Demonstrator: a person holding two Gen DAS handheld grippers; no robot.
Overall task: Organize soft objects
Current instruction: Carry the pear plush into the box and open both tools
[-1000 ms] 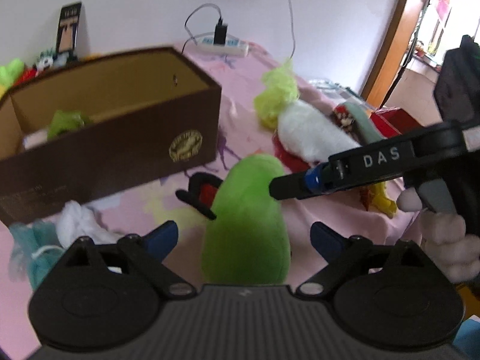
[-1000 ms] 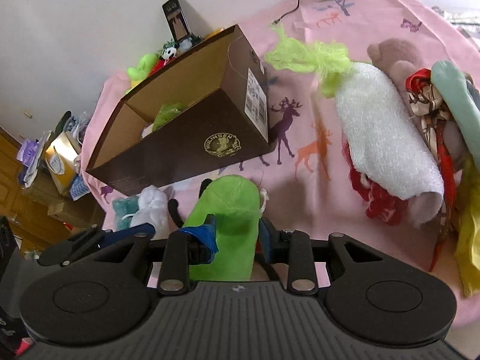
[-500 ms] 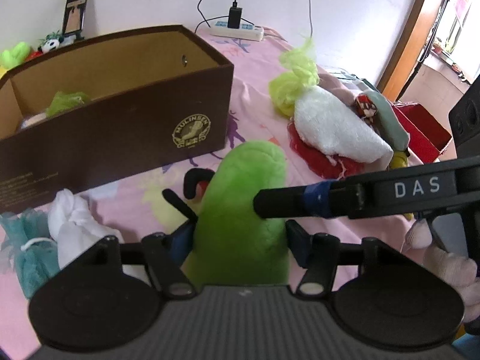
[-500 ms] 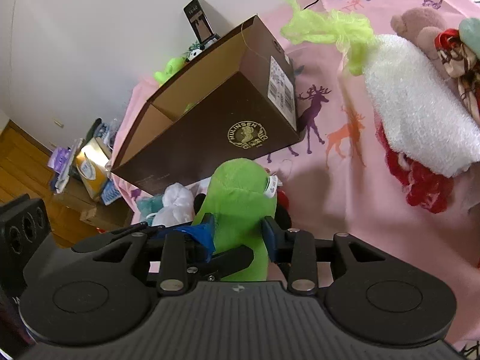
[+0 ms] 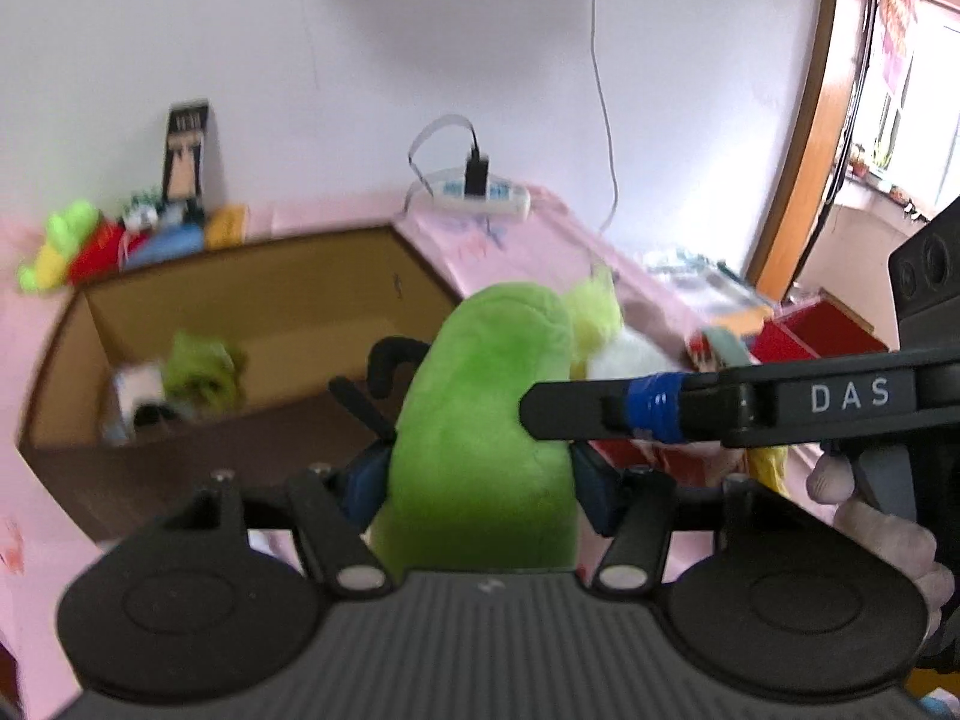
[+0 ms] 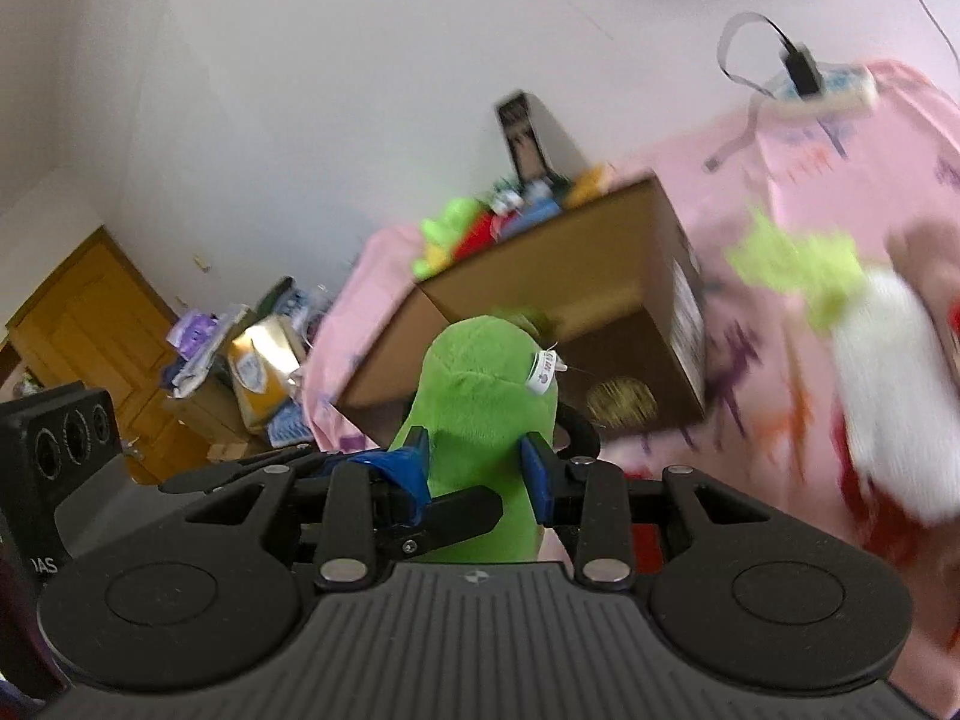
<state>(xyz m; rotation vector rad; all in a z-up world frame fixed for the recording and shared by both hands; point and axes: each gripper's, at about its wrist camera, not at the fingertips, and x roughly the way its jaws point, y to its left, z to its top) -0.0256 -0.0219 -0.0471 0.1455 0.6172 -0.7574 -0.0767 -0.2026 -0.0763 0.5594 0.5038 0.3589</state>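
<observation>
Two claws now have the same green plush toy between them, nearest of all. The left claw has just been closing — a second ago its blue pads stood wide on either side of the toy, and now they press into its lower body. The right claw was already clenched on it and has not let go; in the left view its finger crosses in front of the toy from the right, with a gloved hand behind it.

The toy itself has come up off the pink cloth, where it lay a second ago, and now hangs in the air, upright, just this side of the brown cardboard box. Both views are blurred, as if the lift were under way.

Beyond it the box stands open-topped, with a few soft things inside. Off to the right lies a white and yellow-green bundle, untouched.

My guess is that the toy is bound for the box — it seems to hang about level with the near wall.
</observation>
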